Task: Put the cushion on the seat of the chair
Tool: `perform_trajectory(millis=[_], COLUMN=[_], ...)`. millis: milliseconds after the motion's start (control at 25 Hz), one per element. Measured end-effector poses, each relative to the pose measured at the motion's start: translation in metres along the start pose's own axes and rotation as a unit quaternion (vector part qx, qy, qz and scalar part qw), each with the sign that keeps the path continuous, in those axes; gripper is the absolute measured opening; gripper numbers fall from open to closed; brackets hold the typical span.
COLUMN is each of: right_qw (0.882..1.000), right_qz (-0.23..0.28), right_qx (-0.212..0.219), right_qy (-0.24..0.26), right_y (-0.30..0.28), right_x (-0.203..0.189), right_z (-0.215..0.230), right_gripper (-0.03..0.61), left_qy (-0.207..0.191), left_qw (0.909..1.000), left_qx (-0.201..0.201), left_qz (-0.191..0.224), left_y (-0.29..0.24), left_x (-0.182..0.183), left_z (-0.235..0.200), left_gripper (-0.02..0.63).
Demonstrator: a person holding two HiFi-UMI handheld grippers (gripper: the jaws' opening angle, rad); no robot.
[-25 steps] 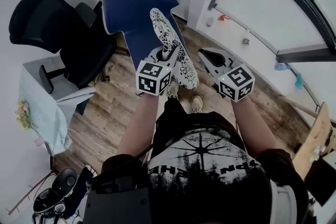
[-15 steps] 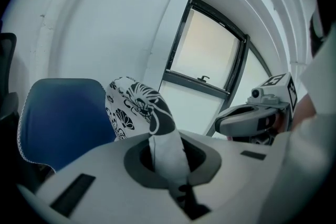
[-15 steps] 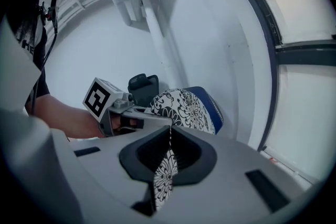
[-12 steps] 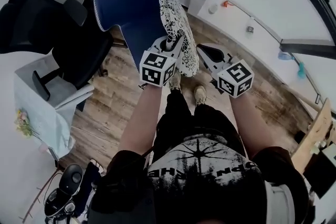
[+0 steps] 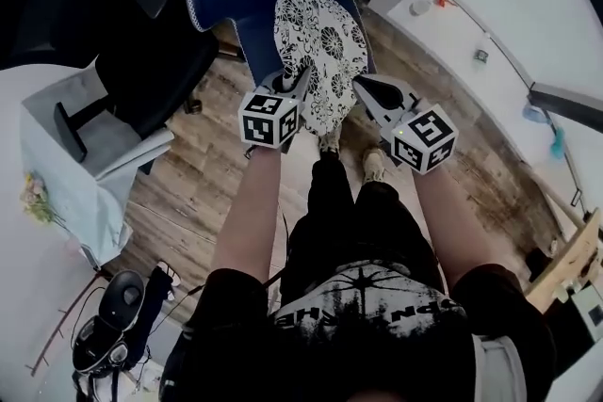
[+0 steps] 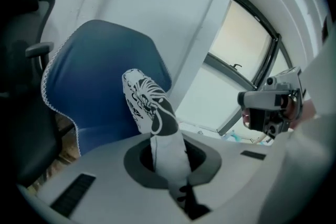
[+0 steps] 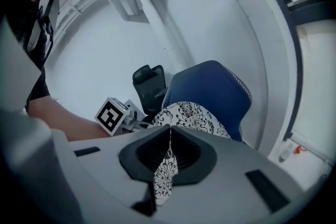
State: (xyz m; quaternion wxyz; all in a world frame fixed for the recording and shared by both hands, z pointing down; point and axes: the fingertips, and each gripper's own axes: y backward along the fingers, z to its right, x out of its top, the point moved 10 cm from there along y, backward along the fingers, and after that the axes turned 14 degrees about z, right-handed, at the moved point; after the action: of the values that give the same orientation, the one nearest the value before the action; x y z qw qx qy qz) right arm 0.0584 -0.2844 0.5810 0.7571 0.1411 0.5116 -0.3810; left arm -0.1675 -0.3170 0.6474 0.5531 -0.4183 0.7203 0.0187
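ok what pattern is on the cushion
The cushion is white with a black floral print, a bit like lace. It shows best in the head view.

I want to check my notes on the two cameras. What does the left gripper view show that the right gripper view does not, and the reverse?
Only the left gripper view: the right gripper, seen from the side. Only the right gripper view: the left gripper with its marker cube, and the person's left forearm. Both: the patterned cushion pinched in that view's own shut jaws, with the blue chair beyond.
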Motion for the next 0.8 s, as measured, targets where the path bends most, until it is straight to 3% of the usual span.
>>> perform_trajectory(millis=[160, 320, 800], right_qw=[1.0, 0.999, 0.995], right_qz=[-0.011, -0.021, -0.051], right_qx=[0.027, 0.039, 0.085], right_qy=[-0.002, 0.008, 0.021], right_y=[-0.021, -0.044, -0.082], right_x=[-0.025, -0.056, -0.102], right_z=[-0.006, -0.006, -0.02], right_gripper=[0.02, 0.02, 0.02], left_qy=[0.029, 0.019, 0.041], left_qw=[0.9985, 0.9976, 0.9854], left_qx=[0.046, 0.066, 0.15], left_qz=[-0.002, -0.005, -0.069], left_y=[0.014, 0.017, 0.017], left_x=[-0.024, -0.045, -0.129], left_z=[-0.033, -0.058, -0.14], left_gripper=[0.023, 0.023, 0.025])
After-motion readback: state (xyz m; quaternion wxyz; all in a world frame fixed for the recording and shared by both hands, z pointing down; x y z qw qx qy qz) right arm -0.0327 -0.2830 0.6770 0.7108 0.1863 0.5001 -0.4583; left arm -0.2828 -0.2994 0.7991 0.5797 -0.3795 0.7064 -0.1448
